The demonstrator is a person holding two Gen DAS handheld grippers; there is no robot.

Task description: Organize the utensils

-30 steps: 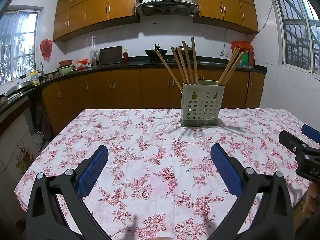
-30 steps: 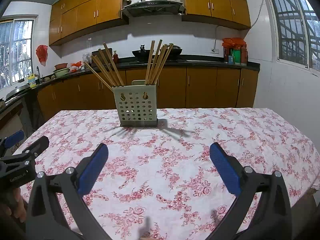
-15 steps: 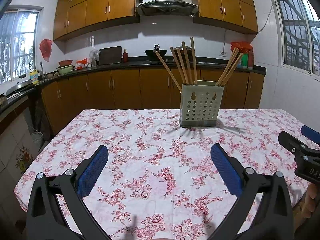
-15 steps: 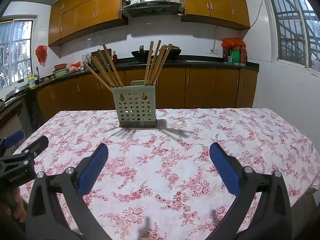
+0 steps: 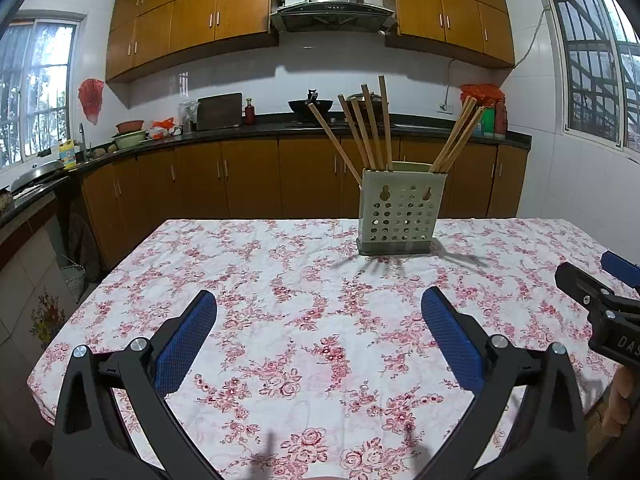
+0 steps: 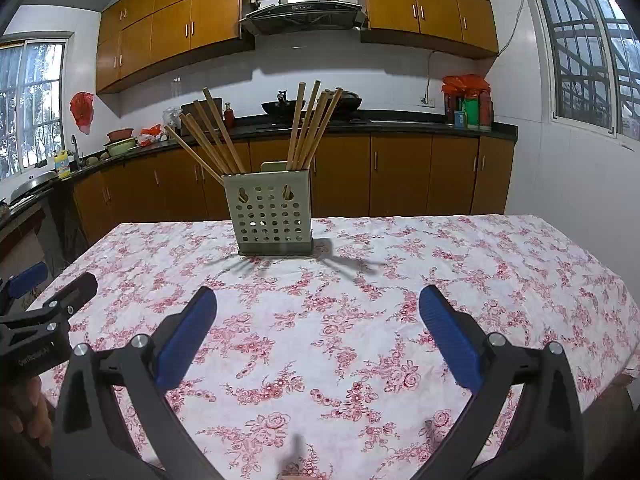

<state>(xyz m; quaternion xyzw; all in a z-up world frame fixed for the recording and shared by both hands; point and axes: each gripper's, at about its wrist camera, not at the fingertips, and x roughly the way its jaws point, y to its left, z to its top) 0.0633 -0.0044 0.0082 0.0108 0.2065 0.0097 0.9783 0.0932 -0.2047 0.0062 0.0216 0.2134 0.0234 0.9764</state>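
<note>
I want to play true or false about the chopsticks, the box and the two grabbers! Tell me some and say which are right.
1. The chopsticks stand in two bunches in the holder. True.
2. The holder lies on its side. False: it stands upright on the flowered tablecloth.
3. The right gripper is open and empty. True.
4. The left gripper grips a chopstick. False: it is open and holds nothing.
5. Loose chopsticks lie on the tablecloth. False: none do; all the ones in view are in the holder.
</note>
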